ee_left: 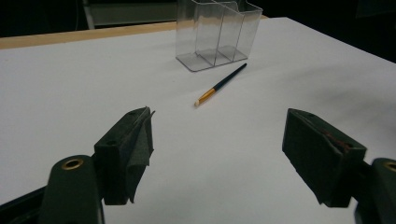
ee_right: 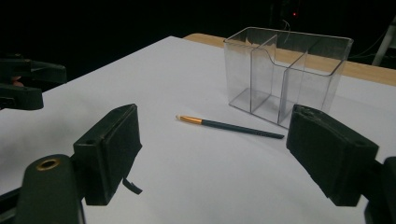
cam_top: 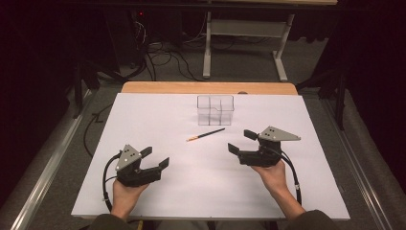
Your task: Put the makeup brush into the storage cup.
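Note:
A thin dark brush (cam_top: 206, 134) with a gold ferrule and pale tip lies on the white table sheet (cam_top: 163, 115), just in front of a clear plastic organizer (cam_top: 215, 109) with several compartments. My left gripper (cam_top: 155, 157) is held open at the front left, well short of the brush (ee_left: 220, 84), with nothing between its jaws. On the right, my right gripper (cam_top: 241, 141) is open too, pointing toward the brush (ee_right: 229, 126) and the organizer (ee_right: 287, 74). The organizer (ee_left: 217, 32) looks empty.
A strip of wooden tabletop (cam_top: 208, 87) shows beyond the white sheet. Behind it stand a table frame (cam_top: 246, 33) and floor cables (cam_top: 160, 57). The left gripper (ee_right: 23, 84) appears at the left edge of the right gripper view.

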Demonstrator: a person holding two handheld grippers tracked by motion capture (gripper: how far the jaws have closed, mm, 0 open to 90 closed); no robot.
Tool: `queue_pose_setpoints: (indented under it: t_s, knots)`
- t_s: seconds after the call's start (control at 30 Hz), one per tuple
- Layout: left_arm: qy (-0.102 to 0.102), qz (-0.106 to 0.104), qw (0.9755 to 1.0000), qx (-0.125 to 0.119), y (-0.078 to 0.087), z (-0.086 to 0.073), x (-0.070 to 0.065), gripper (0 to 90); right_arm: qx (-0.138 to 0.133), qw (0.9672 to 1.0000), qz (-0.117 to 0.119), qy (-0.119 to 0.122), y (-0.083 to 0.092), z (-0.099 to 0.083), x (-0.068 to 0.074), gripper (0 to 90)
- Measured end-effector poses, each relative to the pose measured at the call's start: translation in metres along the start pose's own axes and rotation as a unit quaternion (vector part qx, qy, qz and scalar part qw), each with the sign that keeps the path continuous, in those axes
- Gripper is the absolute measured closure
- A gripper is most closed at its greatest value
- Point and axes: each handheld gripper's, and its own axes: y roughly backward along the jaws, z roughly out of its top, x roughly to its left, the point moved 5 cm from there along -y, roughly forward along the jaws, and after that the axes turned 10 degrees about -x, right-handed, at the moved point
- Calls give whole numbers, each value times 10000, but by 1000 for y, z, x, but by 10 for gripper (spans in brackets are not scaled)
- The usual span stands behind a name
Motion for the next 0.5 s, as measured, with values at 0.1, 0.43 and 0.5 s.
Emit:
queue_pose_setpoints:
  t_s: [0.1,0.43,0.5]
  knots:
    - [0,-4,10000,5,-1,0,0,249,-10,10000,17,15,-4,2,1,194]
    - [-4,-11,10000,13,-1,0,0,249,-67,10000,20,-2,-15,9,1,206]
    - [-2,-25,10000,22,-2,-1,0,249,-61,10000,23,1,-18,11,2,208]
